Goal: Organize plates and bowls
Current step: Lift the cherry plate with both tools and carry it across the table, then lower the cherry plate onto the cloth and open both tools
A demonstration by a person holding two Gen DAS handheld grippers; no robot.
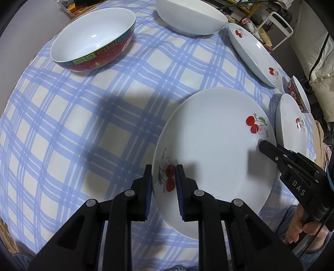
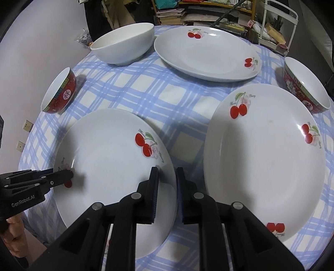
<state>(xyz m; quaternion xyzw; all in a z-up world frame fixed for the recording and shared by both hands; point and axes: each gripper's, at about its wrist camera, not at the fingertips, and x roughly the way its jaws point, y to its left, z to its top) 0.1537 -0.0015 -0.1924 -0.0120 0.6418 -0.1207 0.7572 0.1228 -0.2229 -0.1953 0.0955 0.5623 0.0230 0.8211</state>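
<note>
A white cherry-print plate (image 1: 210, 150) (image 2: 110, 166) lies on the blue checked tablecloth. My left gripper (image 1: 163, 173) straddles its left rim, jaws a little apart, one finger on each side. My right gripper (image 2: 167, 174) straddles the opposite rim the same way; it also shows in the left wrist view (image 1: 264, 146). A second cherry plate (image 2: 265, 158) lies just right of it, a third (image 2: 206, 54) at the back. Two red patterned bowls (image 2: 59, 93) (image 2: 306, 87) and a white bowl (image 2: 123, 45) stand around.
The round table's cloth (image 1: 73, 125) drops off at the edges. Shelves with books and clutter (image 2: 208, 12) stand behind the table, and a white rack (image 2: 279, 25) is at the back right. A wall (image 2: 31, 41) is at the left.
</note>
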